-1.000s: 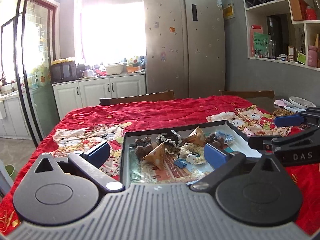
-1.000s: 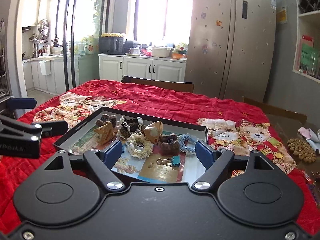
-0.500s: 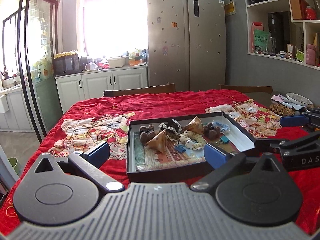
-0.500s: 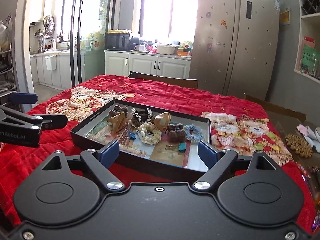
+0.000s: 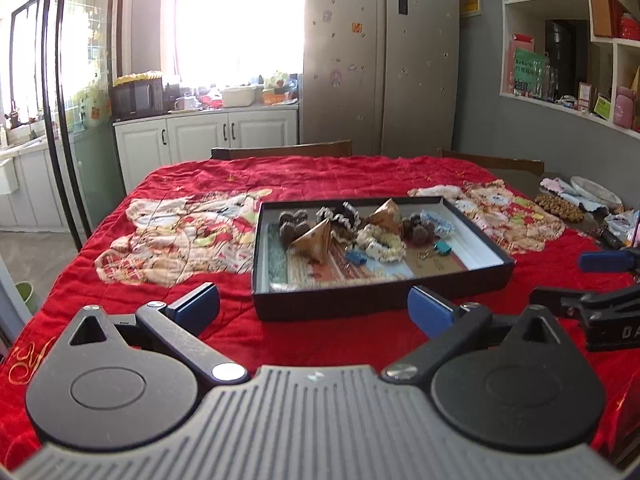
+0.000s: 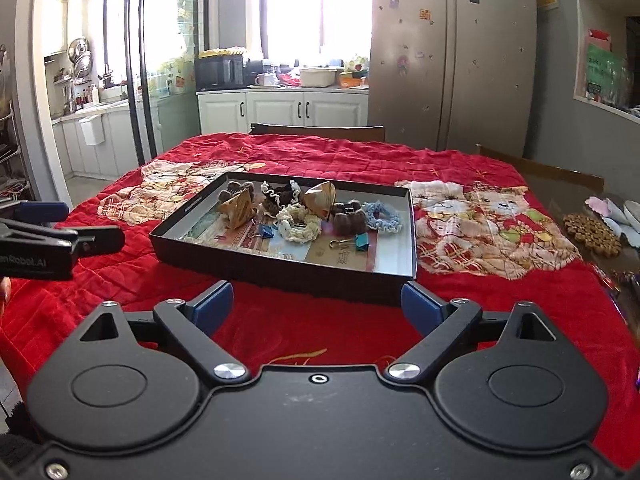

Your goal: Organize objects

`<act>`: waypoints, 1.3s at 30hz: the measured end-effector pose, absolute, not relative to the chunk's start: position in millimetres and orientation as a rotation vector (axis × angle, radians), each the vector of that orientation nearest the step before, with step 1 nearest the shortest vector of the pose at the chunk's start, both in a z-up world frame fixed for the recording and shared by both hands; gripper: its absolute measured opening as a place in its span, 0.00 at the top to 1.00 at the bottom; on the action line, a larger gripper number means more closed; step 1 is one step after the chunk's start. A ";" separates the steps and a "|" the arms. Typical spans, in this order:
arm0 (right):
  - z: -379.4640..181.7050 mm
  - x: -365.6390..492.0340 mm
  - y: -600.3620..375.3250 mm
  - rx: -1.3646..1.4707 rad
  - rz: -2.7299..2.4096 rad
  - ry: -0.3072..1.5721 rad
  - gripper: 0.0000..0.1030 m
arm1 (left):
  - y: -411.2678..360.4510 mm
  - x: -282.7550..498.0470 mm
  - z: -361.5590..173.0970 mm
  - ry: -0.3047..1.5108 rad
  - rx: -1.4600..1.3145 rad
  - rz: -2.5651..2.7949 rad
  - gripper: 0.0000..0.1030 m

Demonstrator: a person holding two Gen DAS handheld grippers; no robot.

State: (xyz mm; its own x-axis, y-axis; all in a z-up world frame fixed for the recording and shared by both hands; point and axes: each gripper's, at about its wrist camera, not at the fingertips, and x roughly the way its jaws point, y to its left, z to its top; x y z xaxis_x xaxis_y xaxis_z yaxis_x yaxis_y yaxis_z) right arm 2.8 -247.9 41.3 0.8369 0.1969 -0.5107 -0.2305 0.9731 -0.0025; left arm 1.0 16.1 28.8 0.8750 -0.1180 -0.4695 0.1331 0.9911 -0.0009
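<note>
Red quilt covering worktop (image 5: pixel 320 176); black tray (image 5: pixel 380 304) sitting mid-worktop, corralling scrunchies (image 6: pixel 300 222), clips (image 6: pixel 362 241), paper cones (image 6: pixel 239 206). Left gripper (image 5: pixel 314 306) and right gripper (image 6: pixel 316 304) hovering short of tray, fingers gaping wide, gripping nothing, probably leaving room for approach.

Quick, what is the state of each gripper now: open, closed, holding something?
Left gripper: open, holding nothing.
Right gripper: open, holding nothing.
</note>
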 end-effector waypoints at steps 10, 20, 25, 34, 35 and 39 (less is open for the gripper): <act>31.0 -1.9 -244.4 -0.033 0.174 0.549 0.09 | 14.5 0.5 15.1 0.532 0.006 -0.129 0.00; 28.6 -1.0 -242.4 -0.029 0.175 0.554 0.08 | 11.3 -3.8 14.4 0.534 0.005 -0.145 0.00; 28.7 0.2 -242.0 -0.024 0.177 0.560 0.07 | 7.7 -5.7 15.0 0.531 0.010 -0.155 0.00; 26.3 0.7 -240.7 -0.025 0.185 0.569 0.07 | 5.4 -7.5 14.1 0.536 0.007 -0.150 0.00; 26.3 1.3 -240.7 -0.026 0.186 0.570 0.07 | 5.8 -7.3 13.7 0.537 0.006 -0.149 0.00; 25.3 1.4 -240.2 -0.024 0.188 0.572 0.07 | 6.1 -6.7 13.5 0.543 0.006 -0.147 0.00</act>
State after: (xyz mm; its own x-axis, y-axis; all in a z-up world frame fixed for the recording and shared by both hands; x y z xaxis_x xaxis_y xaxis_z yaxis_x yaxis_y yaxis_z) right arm 1.4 -240.2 25.3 0.8240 0.1699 -0.5405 -0.1832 0.9826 0.0295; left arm -6.7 6.1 13.5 0.8460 -0.1377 -0.5152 0.1410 0.9895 -0.0328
